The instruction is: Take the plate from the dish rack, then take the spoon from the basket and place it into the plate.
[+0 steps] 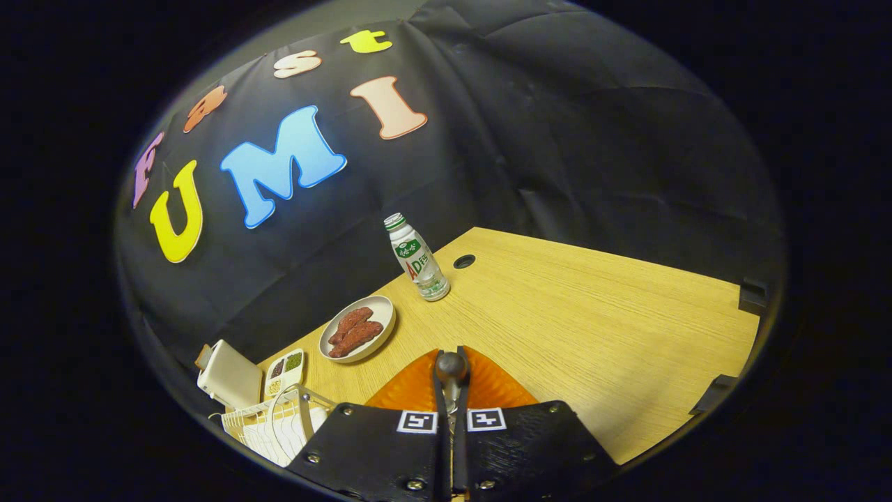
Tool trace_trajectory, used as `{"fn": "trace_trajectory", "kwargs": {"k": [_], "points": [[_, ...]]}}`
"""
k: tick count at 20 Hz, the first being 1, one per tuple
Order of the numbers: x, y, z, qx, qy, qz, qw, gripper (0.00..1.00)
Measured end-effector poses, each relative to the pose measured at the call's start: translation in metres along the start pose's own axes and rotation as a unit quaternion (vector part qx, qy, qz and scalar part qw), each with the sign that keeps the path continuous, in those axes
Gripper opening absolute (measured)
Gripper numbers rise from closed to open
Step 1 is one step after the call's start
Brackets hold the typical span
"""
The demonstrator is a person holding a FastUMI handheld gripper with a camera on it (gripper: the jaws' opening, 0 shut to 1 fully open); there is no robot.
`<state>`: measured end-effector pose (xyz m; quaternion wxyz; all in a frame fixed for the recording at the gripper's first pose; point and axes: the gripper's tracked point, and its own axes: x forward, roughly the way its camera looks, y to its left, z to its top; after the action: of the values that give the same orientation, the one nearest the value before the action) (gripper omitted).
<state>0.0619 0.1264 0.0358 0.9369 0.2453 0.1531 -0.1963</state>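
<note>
Holding the grey metal spoon (451,367) pinched between our gripper (451,404) fingers, over the orange ribbed plate (488,383).
Placing step, we judge: next lower and release. White wire dish rack (268,422) beside us; beyond, oval sausage dish (359,328), then milk bottle (417,258).
</note>
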Motion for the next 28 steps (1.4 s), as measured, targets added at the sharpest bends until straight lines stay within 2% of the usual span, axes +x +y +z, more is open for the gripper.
{"fn": "trace_trajectory", "kwargs": {"k": [5, 12, 18, 23, 28], "points": [[-0.006, 0.018, 0.01, -0.058, -0.006, -0.002, 0.998, 0.01], [-0.036, 0.045, 0.056, -0.135, -0.051, -0.014, 0.989, 0.01], [-0.07, 0.073, 0.092, -0.209, -0.086, -0.026, 0.974, 0.01], [-0.108, 0.119, 0.085, -0.245, -0.09, 0.004, 0.965, 0.01], [-0.145, 0.171, 0.041, -0.274, -0.07, 0.062, 0.957, 0.01]]}}
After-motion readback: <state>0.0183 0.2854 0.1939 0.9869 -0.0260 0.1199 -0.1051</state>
